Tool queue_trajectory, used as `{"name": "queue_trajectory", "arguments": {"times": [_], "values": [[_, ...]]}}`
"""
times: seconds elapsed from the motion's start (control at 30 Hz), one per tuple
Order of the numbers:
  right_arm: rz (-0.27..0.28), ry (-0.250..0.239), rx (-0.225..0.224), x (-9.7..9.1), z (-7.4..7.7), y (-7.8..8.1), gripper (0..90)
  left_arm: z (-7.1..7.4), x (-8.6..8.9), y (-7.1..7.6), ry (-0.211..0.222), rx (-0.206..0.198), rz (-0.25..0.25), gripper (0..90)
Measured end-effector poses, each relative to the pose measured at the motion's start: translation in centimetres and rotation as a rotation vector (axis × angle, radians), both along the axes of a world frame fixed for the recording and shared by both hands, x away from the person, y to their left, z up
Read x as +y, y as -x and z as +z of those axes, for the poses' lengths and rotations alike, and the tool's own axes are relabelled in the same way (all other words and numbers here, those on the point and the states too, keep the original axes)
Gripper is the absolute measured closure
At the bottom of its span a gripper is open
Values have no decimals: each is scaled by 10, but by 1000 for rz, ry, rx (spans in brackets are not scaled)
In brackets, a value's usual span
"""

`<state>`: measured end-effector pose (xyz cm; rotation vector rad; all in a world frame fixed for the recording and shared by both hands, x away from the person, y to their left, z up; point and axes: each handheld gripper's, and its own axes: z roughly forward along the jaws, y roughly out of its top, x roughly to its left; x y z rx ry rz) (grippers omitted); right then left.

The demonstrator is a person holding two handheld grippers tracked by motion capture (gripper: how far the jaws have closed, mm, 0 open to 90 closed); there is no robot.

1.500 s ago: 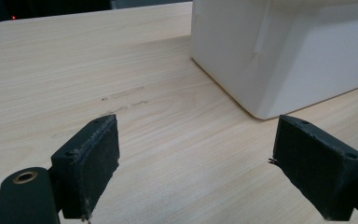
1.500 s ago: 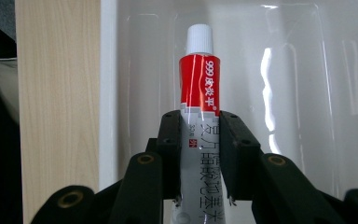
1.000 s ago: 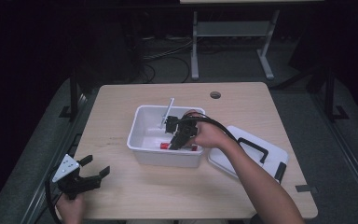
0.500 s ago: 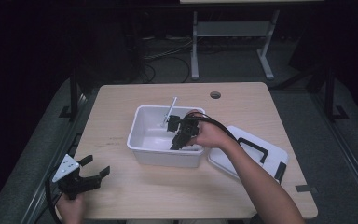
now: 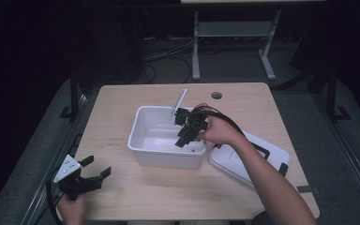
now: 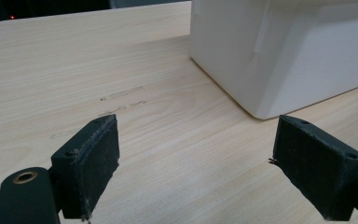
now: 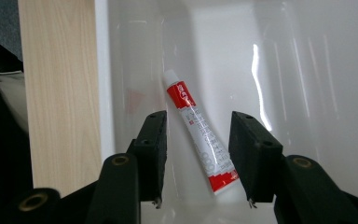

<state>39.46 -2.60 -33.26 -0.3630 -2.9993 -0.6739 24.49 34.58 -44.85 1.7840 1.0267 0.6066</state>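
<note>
**poster1:** While the right hand-held gripper (image 5: pixel 183 140) is held over the white bin (image 5: pixel 143 125), its jaws are seen partly spread, and they've just been opening. In the right gripper view the red-and-white tube (image 7: pixel 199 131) is framed between the two jaws, but it isn't pinched; it's lying loose on the bin floor, close along one side wall. In the high view just a small red bit of it can be made out near the bin's front wall, right under the gripper.

**poster2:** ok and the other one?

**poster1:** The left hand-held gripper (image 5: pixel 90 172) is parked at the near left corner of the desk (image 5: pixel 122 98), well apart from the bin. Its jaws are spread wide, nothing is held between them, only bare wood is seen there in the left gripper view, with a corner of the bin (image 6: pixel 279 51) further ahead.

**poster2:** anything else around the bin?

**poster1:** A white lid (image 5: pixel 243 161) with a dark handle is laid on the desk just right of the bin, under the person's forearm. A thin white stick-like thing (image 5: pixel 179 103) is propped against the bin's far rim; what it is can't be told.
</note>
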Motion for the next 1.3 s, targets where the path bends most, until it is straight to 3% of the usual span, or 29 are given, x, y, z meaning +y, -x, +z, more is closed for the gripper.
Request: {"name": "queue_trajectory", "arguments": {"times": [0.63, 1.3], "values": [[-74, -21, -45, -43, 34, 1, 507, 0, -1, 0, -9, 1, -5, 137], [-146, -34, -61, -82, 42, 2, 465, -1, -2, -1, -15, 3, -10, 137]]}}
